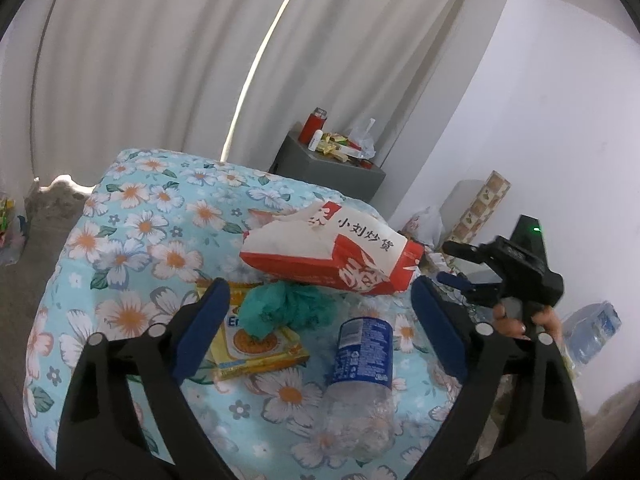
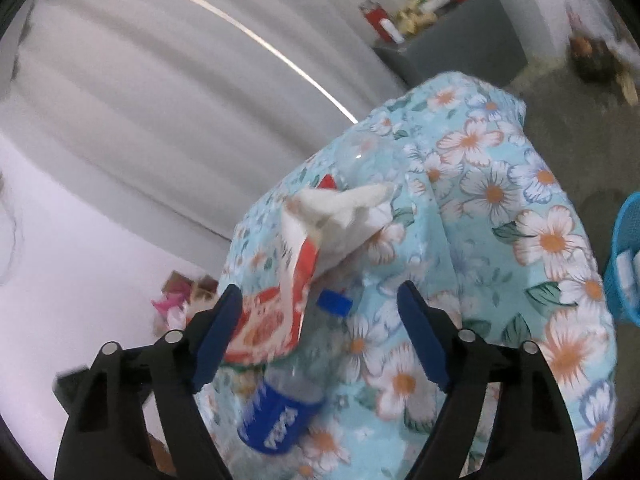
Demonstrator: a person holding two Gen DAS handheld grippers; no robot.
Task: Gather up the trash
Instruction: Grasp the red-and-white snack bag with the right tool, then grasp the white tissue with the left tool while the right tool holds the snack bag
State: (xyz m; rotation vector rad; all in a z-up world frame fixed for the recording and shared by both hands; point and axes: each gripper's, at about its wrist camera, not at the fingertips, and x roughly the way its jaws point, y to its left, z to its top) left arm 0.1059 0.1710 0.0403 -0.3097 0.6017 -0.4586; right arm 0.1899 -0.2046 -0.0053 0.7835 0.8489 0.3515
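A floral cloth [image 1: 152, 216] — pale blue with white and orange flowers — covers the raised surface in both views. Behind it hangs a pleated grey curtain [image 1: 160, 60], a bright slit running down it. A grey cabinet [image 1: 320, 168] stands near the curtain, carrying a red flask [image 1: 312, 124] and small clutter. A blue basket [image 2: 624, 260] sits at the right edge — partly cut off.

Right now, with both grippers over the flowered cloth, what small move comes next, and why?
Probably ease the left gripper down and forward over the plastic bottle and close. Its jaws are open and nothing is between the pads, and the bottle lies on its side on the flowered cloth right between them. The right gripper, also open, faces the red and white paper bag.
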